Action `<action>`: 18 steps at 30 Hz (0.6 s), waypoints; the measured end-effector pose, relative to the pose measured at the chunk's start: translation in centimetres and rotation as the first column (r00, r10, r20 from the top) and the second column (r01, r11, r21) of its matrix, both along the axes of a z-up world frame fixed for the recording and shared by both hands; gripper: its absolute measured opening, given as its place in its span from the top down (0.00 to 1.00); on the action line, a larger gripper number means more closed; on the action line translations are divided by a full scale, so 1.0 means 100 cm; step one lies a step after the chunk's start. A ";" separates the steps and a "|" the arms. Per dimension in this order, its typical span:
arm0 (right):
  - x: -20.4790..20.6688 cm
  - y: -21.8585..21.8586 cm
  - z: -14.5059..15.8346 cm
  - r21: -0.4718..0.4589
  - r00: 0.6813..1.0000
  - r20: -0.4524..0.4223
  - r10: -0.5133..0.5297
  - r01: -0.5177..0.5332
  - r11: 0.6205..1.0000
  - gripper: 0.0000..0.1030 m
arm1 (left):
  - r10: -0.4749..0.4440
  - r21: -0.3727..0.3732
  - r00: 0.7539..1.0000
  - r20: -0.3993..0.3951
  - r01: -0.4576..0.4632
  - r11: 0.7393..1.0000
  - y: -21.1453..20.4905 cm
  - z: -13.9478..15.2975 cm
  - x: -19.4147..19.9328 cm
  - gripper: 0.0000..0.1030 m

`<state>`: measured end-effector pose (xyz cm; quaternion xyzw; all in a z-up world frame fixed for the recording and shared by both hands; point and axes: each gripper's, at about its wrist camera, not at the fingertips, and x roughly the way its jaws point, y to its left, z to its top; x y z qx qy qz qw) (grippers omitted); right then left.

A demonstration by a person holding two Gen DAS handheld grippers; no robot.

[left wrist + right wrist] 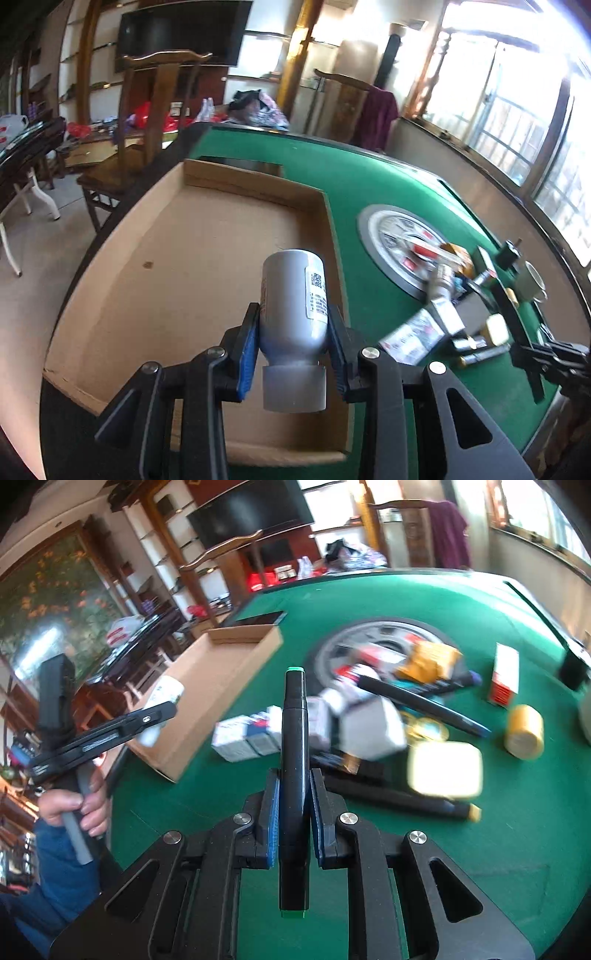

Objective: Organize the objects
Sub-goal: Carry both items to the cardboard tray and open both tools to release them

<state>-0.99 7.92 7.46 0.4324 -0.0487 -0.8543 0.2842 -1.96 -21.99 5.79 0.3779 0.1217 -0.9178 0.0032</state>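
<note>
My left gripper [292,345] is shut on a grey bottle [291,306] with a white label and holds it over the shallow cardboard box [173,266], near the box's right wall. My right gripper [293,805] is shut on a black marker with green ends [294,738], held above the green table [498,849]. In the right wrist view the left gripper [110,731] and the bottle [162,698] show at the left, above the box [207,690].
A pile of small boxes, markers and tubes [369,709] lies on the table's round centre plate [391,236] and in front of it. A yellow roll [524,731] and a red-white carton [504,679] lie to the right. A wooden chair [147,122] stands behind the table.
</note>
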 end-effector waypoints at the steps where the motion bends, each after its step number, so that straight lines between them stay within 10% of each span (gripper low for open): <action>1: -0.002 -0.010 0.000 -0.004 1.000 0.003 0.014 -0.014 1.000 0.86 | 0.024 -0.001 1.000 0.005 -0.024 1.000 -0.012 -0.004 -0.007 0.67; 10: -0.009 -0.061 -0.007 -0.009 0.996 0.045 0.079 -0.079 0.997 0.86 | 0.150 -0.040 0.987 0.056 -0.147 0.988 -0.066 -0.024 -0.036 0.67; 18: -0.006 -0.073 -0.012 -0.013 0.993 0.061 0.100 -0.099 0.995 0.86 | 0.118 -0.117 0.988 0.102 -0.106 0.987 -0.015 -0.030 -0.018 0.67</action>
